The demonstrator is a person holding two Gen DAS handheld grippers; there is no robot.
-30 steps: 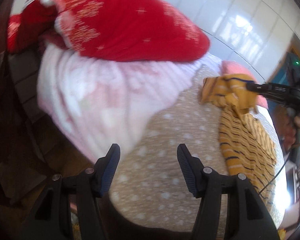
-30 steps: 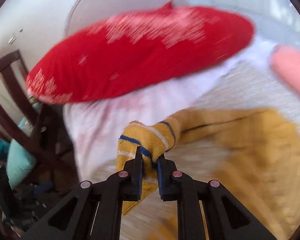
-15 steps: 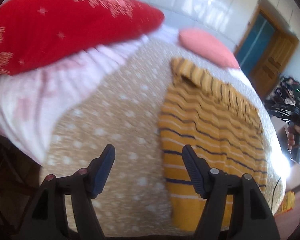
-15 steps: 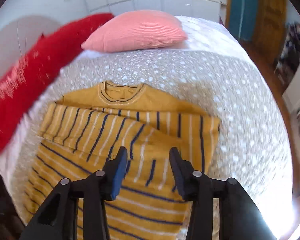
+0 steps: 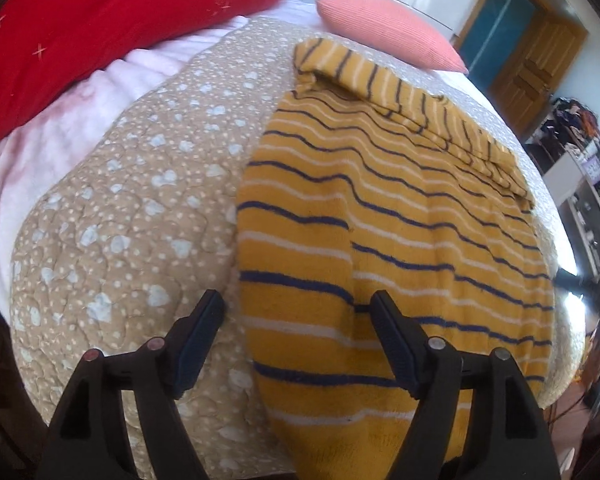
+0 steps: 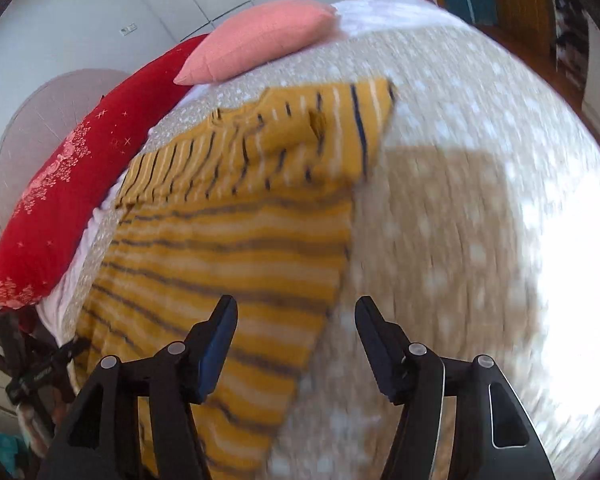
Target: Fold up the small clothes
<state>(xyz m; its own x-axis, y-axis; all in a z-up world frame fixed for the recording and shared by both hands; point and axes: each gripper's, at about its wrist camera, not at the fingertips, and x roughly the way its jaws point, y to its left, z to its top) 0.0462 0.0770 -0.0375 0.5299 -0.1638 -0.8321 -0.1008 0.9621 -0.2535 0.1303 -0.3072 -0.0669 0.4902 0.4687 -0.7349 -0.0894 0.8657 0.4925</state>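
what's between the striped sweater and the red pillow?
Left wrist view: only bedding. The dotted tan quilt lies beside the sweater, then a strip of pink-white sheet runs under the red pillow.

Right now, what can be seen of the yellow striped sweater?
The yellow striped sweater looks like soft knit, mustard with navy and white stripes. It lies flat on the dotted tan bedspread, sleeves folded across its upper part and the neckline toward the pink pillow. Neither gripper holds it: the left gripper and right gripper are open, one over each lower corner.
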